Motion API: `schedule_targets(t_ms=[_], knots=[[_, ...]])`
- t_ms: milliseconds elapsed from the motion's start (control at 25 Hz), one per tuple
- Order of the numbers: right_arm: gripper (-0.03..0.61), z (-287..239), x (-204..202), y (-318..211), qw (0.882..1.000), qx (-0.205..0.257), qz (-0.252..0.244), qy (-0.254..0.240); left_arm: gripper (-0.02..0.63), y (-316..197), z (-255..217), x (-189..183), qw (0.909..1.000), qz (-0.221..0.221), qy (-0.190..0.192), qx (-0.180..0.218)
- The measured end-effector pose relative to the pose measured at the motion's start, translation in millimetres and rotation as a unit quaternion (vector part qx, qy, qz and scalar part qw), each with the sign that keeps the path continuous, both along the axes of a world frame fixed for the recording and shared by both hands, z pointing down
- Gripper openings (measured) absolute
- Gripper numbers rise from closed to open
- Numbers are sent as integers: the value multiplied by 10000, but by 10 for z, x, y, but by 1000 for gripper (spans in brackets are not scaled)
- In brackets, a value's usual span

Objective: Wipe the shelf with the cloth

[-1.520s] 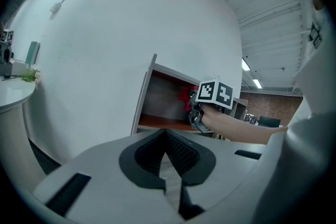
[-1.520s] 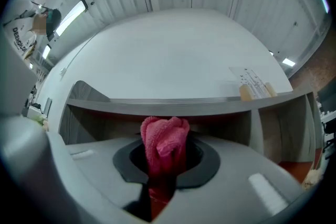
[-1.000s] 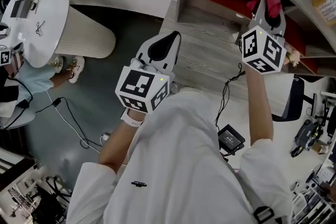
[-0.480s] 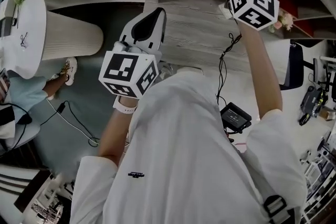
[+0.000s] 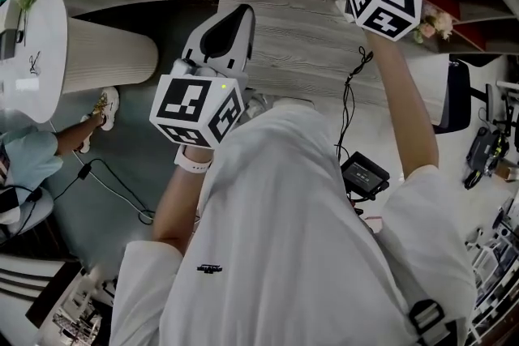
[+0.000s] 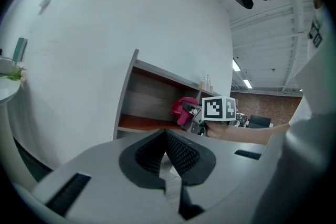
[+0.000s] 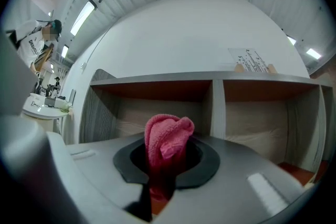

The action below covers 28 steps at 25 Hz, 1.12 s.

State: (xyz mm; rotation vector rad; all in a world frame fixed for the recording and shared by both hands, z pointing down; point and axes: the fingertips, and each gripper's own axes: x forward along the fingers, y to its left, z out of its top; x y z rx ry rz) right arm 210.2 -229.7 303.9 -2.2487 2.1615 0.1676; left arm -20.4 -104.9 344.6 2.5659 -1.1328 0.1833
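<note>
Cloth (image 7: pixel 168 134) is sitting pinched upright between the right gripper's (image 7: pixel 164 165) jaws with the shelf's (image 7: pixel 218 107) left bay straight ahead at 12 o'clock, so that arm is leading, while the left gripper (image 6: pixel 167 139), jaws pressed together on nothing, is hanging lower at 8 o'clock.

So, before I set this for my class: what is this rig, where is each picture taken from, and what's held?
No robot: a person holds a two-jaw gripper in each hand. One picture looks down from a head camera; the other two come from cameras riding on the grippers. The right gripper has its jaws clamped on a pink fluffy cloth, facing the open compartments of a grey wooden shelf unit. The left gripper has its jaws shut on nothing.
</note>
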Motion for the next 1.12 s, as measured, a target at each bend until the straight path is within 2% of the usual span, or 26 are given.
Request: schedule_targets(t_ms=[200,320,400,560,720,920,1120], knots=[[64,138,100,101,9990,-97,114,-422,0,6,5,15,10000,-32,11,9],[64,213,159,106,9945,-218,304,-974,0,35,12,66,10000,4,-1,3],[63,220,186,64,9869,-255,404,-1542,0,50,1,113,10000,33,-13,7],[61,446,253,7,9536,-694,742,-2835,0,62,-52,116,10000,-3,12,48],[60,652,304,87,9316,-949,1034,-3353,0,54,-72,15,9999,-79,17,69],[60,652,376,130,8972,-845,1414,-4097,0,35,-26,-44,10000,-94,23,12],[60,639,481,135,8598,-496,2027,-4660,0,43,-30,5,10000,-31,11,18]])
